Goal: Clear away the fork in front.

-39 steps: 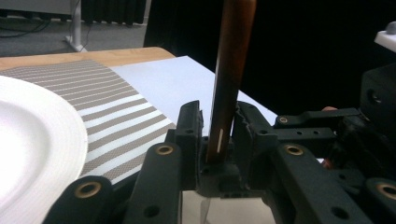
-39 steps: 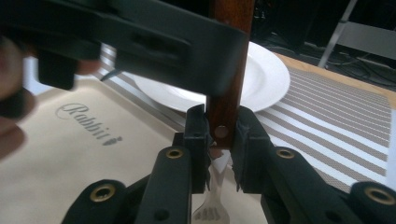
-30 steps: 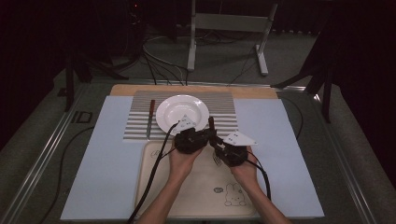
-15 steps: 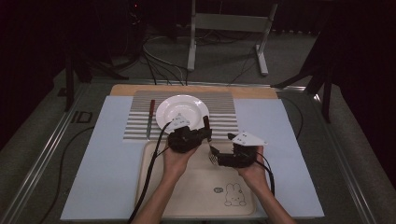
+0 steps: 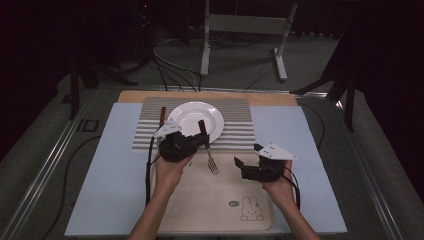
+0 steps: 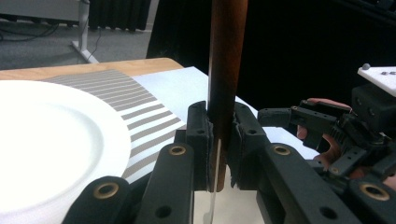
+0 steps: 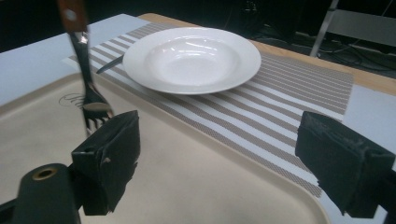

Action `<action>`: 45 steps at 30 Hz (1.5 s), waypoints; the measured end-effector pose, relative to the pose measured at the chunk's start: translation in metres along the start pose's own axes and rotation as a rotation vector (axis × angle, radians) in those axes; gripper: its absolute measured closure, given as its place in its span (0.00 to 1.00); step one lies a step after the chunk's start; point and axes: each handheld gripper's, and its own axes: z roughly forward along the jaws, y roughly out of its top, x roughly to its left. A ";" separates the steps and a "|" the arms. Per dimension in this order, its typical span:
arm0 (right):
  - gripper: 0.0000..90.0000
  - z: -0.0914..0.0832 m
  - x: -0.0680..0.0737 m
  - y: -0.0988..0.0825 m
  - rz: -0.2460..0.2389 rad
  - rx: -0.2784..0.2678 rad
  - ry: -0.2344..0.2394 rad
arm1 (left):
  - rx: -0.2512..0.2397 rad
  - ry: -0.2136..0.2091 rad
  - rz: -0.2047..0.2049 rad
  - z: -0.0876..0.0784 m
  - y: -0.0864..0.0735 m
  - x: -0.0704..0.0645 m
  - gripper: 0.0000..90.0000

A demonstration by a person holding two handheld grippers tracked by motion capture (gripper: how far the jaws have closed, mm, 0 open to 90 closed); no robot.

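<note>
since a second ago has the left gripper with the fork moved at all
Yes. The left gripper, shut on the fork, has shifted left and toward the white plate, away from the right gripper.

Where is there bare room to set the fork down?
The mat strip right of the plate is bare, as is the tray near its rabbit print. It is crowded between both grippers, and a knife lies left of the plate.

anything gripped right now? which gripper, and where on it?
The left gripper is shut on the fork, clamping its brown wooden handle, tines hanging over the tray. The right gripper is open and holds nothing.
</note>
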 end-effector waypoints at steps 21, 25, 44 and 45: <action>0.16 -0.013 -0.010 -0.001 0.038 -0.034 -0.022 | 0.020 0.035 -0.012 -0.066 -0.007 0.022 0.89; 0.17 -0.015 -0.011 -0.001 0.037 -0.037 -0.027 | 0.028 0.043 -0.008 -0.076 -0.009 0.023 0.89; 0.17 -0.017 -0.012 -0.002 0.032 -0.042 -0.036 | 0.096 0.030 -0.054 -0.115 -0.024 0.036 0.89; 0.17 -0.017 -0.012 -0.002 0.031 -0.041 -0.036 | 0.101 0.030 -0.055 -0.116 -0.024 0.036 0.89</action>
